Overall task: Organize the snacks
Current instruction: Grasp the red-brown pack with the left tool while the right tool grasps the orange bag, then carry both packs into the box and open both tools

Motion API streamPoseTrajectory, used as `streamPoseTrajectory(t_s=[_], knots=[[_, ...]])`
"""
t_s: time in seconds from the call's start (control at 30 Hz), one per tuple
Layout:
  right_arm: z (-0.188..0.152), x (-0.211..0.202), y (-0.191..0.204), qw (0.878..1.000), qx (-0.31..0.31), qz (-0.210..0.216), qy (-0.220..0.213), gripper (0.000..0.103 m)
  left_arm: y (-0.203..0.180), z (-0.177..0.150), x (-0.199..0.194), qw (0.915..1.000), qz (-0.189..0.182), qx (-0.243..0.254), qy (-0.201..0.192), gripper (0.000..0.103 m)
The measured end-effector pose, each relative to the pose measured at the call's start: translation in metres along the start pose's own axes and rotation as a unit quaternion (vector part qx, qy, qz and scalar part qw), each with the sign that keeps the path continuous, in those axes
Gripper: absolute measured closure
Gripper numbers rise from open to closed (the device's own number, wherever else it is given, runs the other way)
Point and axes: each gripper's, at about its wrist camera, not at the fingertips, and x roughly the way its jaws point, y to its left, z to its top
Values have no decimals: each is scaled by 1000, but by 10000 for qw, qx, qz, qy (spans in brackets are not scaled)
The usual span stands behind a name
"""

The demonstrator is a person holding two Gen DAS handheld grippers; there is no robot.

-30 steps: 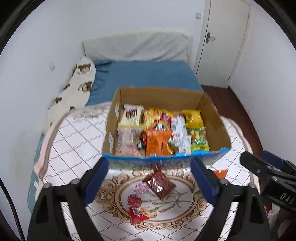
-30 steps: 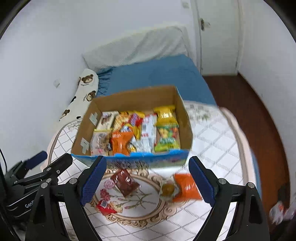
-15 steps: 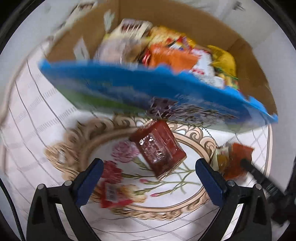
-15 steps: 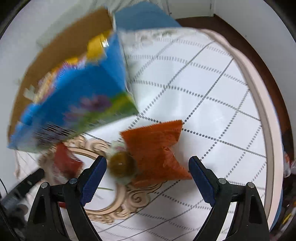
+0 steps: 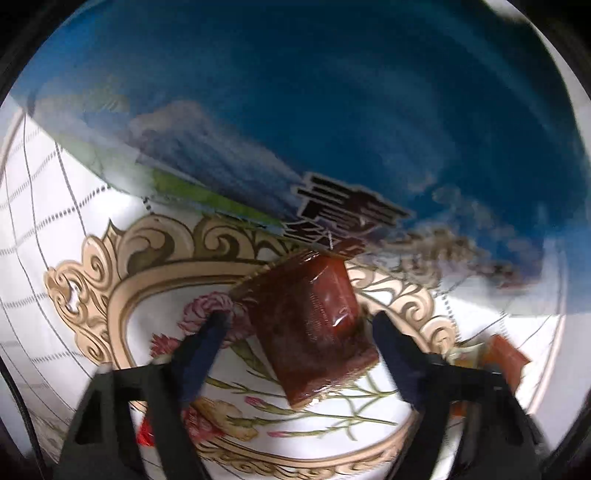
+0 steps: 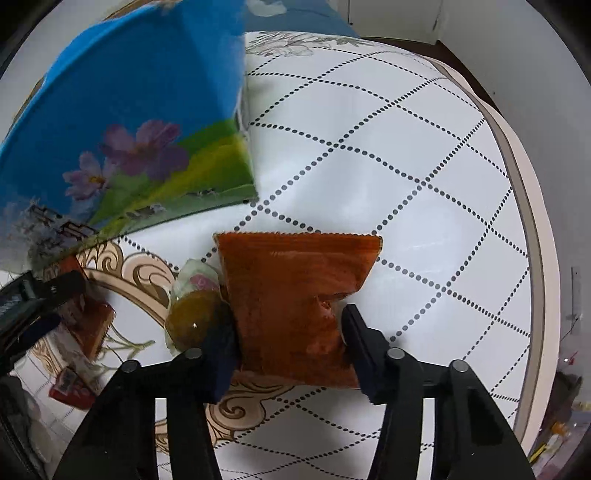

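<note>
A round bench [image 6: 424, 155] fills most of both views, covered in a white cloth with a dotted diamond grid and a beige scrollwork medallion [image 5: 110, 280] framing printed pink flowers. Its pale rim [image 6: 535, 258] curves along the right. Beyond it stand white walls [image 6: 546, 55], a strip of dark brown floor [image 6: 461, 55], and blue bedding [image 6: 295, 16] at the far side.

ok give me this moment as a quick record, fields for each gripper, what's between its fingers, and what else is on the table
left gripper: jaws just closing around the dark red packet, gaps still showing
right gripper: jaws just closed, pinching the orange packet
beside orange packet: clear-wrapped round snack, touching its left edge
box: blue, flower print, behind both packets
surface: white tablecloth, dotted diamond grid
</note>
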Motion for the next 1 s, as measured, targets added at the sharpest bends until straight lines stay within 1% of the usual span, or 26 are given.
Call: streamPoseTrajectory(t_s=[0.07, 0.1, 0.13, 0.23, 0.3, 0.33, 0.47, 0.5, 0.6, 0.67, 0.73, 0.8, 0.87, 0.9, 1.0], knots=[[-5, 0, -1, 10000, 27, 28, 46, 50, -2, -4, 1, 9998, 67, 205, -57, 39], [-7, 1, -1, 10000, 42, 45, 73, 50, -2, -7, 2, 9996, 60, 279, -70, 45], [-11, 1, -2, 9999, 38, 47, 90, 50, -2, -10, 1, 9993, 66, 353, -75, 47], [-23, 2, 0, 9998, -14, 79, 177, 51, 2, -21, 0, 9983, 110, 571, -73, 47], [-34, 2, 0, 9996, -60, 107, 250, 51, 9, -34, -3, 9971, 120, 747, -33, 47], [-40, 2, 0, 9995, -92, 126, 281, 53, 14, -43, -3, 9963, 108, 855, 27, 47], [-69, 3, 0, 9985, -198, 212, 469, 54, 28, -76, -1, 9910, 58, 1289, 347, 47], [-81, 5, -1, 9979, -219, 253, 558, 54, 31, -85, -1, 9892, 69, 1403, 423, 47], [-107, 9, 2, 9959, -335, 310, 780, 54, 38, -103, 2, 9851, -96, 1568, 699, 47], [-119, 13, 5, 9945, -424, 339, 896, 54, 42, -106, 6, 9853, -186, 1524, 746, 47], [-128, 15, 9, 9939, -479, 334, 936, 53, 45, -104, 11, 9863, -316, 1383, 838, 40], [-130, 19, 8, 9940, -366, 320, 982, 49, 47, -100, 19, 9865, -486, 1222, 972, 34], [-127, 25, 3, 9938, -194, 429, 1012, 47, 48, -98, 25, 9870, -486, 1128, 1039, 34], [-118, 28, 4, 9938, -156, 433, 1009, 47, 47, -97, 27, 9875, -476, 1082, 1040, 34], [-115, 32, 0, 9943, -22, 425, 977, 47, 46, -93, 27, 9889, -397, 1057, 971, 34]])
